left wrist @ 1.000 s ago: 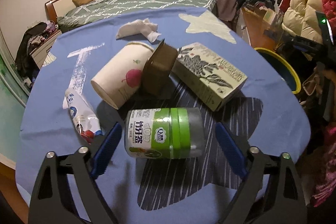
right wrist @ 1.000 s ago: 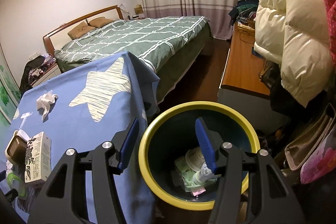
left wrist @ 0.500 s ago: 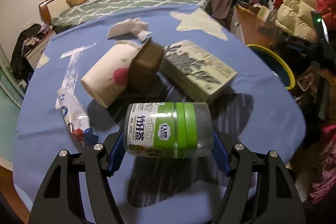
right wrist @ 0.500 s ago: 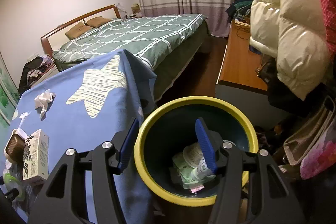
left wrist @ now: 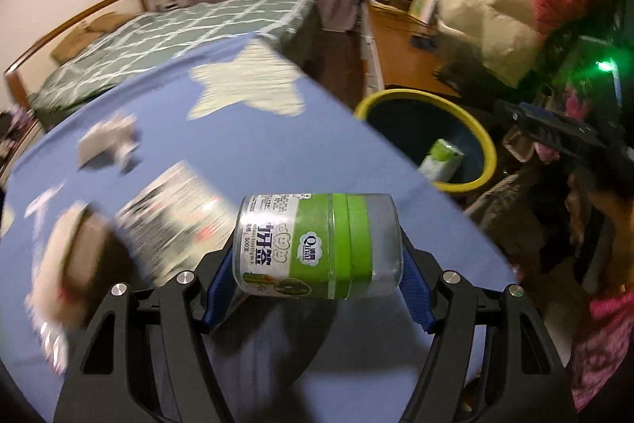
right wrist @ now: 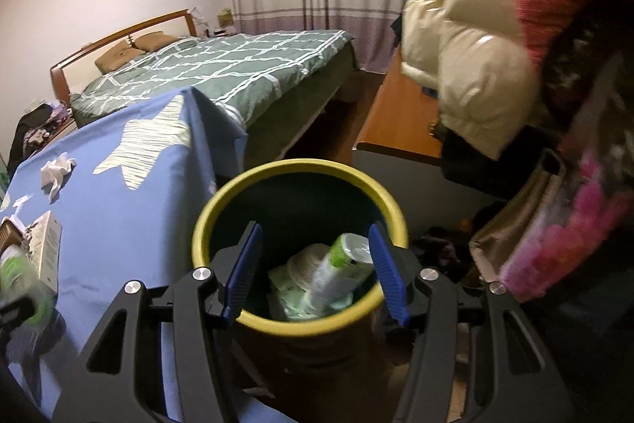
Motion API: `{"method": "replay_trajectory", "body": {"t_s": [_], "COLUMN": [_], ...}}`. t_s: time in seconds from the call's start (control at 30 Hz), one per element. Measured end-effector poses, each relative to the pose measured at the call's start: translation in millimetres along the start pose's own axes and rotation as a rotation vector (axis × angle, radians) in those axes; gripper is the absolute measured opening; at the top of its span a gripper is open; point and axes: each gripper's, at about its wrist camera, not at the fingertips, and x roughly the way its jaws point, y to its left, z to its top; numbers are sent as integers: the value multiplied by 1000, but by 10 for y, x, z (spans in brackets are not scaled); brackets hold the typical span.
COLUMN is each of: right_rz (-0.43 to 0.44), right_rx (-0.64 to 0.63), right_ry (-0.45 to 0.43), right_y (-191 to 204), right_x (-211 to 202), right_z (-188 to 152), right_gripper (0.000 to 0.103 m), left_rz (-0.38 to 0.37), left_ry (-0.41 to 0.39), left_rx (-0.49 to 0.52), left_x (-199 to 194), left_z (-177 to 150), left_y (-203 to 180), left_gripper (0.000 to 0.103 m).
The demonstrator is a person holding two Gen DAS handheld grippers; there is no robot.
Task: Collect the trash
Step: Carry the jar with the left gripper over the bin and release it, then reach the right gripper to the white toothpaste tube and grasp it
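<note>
My left gripper [left wrist: 317,276] is shut on a clear toothpick jar with a green label [left wrist: 317,244] and holds it above the blue tablecloth [left wrist: 245,141]. The jar shows blurred at the left edge of the right wrist view [right wrist: 20,280]. The yellow-rimmed trash bin [left wrist: 428,141] stands off the table's right edge, with a green carton [left wrist: 442,159] inside. My right gripper [right wrist: 315,272] is open and empty above the bin [right wrist: 297,177], over a green-white bottle [right wrist: 337,276] and other trash.
On the table lie a printed box [left wrist: 174,205], a paper cup with a brown tub [left wrist: 75,252], and a crumpled tissue [left wrist: 109,139]. A bed [right wrist: 222,66] is behind the table. Puffy jackets [right wrist: 467,38] and a wooden desk [right wrist: 400,117] are on the right.
My left gripper closed on the jar, lifted it and swung right toward the bin. My right gripper moved slightly lower over the bin and stayed open.
</note>
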Motion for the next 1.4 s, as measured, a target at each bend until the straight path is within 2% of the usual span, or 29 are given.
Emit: {"method": "replay_trajectory", "body": {"t_s": [0.13,0.27,0.47,0.63,0.67,0.7,0.73,0.9,1.07,1.3,1.4], "right_rz": [-25,-43,-55,-56,-55,-54,-52,-42,-23,23,70], "right_rx": [12,35,61,79,81,82,84,75,50,-10,-59], "right_ry": [-8,-2,18,42,47,49,51,58,63,60,50], "right_y": [-178,-369,-574,-693,-701,-702,-700,-649,-499,-113,187], "right_x": [-127,-189,-192,-140,-127,-117,-106,-65,-39,-104,-177], "right_z": [-88,-167,-246,-308,-314,-315,-318,-307,-280,-235,-208], "right_gripper": [53,53,53,54,54,54,54,54,54,54,54], "left_rz": [-59,-80,-105,-119,-108,-96,-92,-83,-64,3,39], "left_ry": [21,32,73,99,102,99,88,44,-41,-135,-166], "left_rx": [42,79,75,67,67,64,61,39,11,-71,-127], "left_x": [340,663,1161,1490,1536,1564,1565,1335,726,-138,-474], "left_z": [329,659,1055,1224,1241,1257,1263,1284,1180,776,557], "left_y": [-346,-665,-989,-1125,-1135,-1140,-1134,-1017,-751,-132,188], "left_gripper": [70,70,70,70,74,84,86,87,89,92,93]}}
